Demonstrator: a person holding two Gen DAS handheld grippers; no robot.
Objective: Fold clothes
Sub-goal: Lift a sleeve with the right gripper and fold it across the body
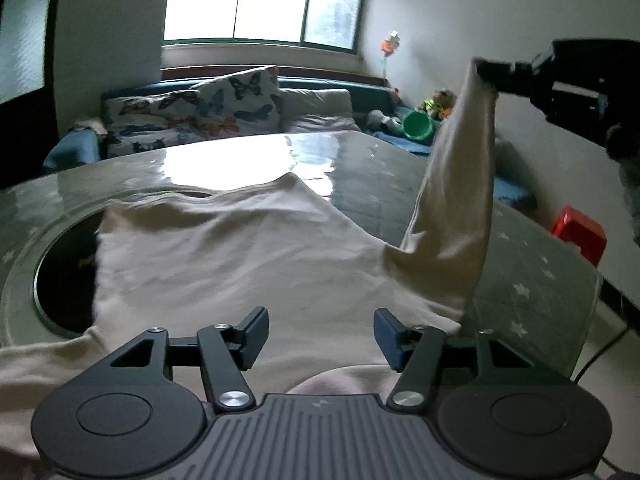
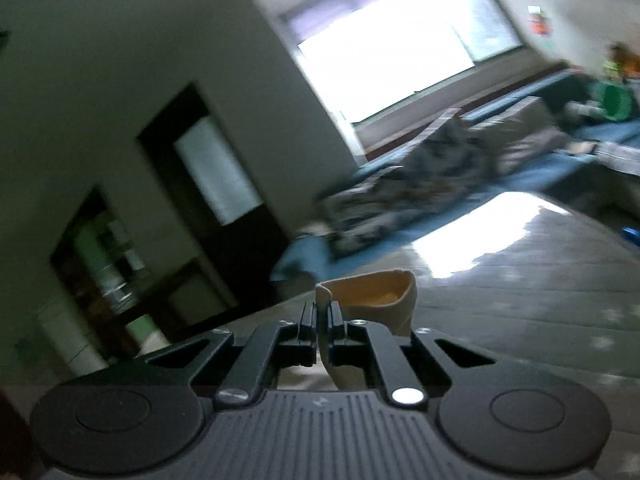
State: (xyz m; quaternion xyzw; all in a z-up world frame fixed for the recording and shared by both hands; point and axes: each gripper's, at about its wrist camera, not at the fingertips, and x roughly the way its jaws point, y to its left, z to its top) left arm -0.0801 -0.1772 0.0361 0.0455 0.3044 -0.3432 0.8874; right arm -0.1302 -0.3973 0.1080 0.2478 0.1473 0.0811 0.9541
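Observation:
A cream long-sleeved shirt (image 1: 240, 248) lies spread on the table (image 1: 360, 164). My left gripper (image 1: 320, 338) is open and empty, low over the shirt's near part. My right gripper (image 1: 490, 74) is shut on the end of the shirt's right sleeve (image 1: 456, 184) and holds it up above the table's right side. In the right wrist view the right gripper (image 2: 322, 320) pinches the sleeve cuff (image 2: 376, 292) between its closed fingers; the view is blurred.
A round dark opening (image 1: 68, 276) is in the table top at the left, partly under the shirt. A sofa with butterfly cushions (image 1: 192, 112) stands behind the table. A green bucket (image 1: 418, 125) and a red box (image 1: 580, 232) are to the right.

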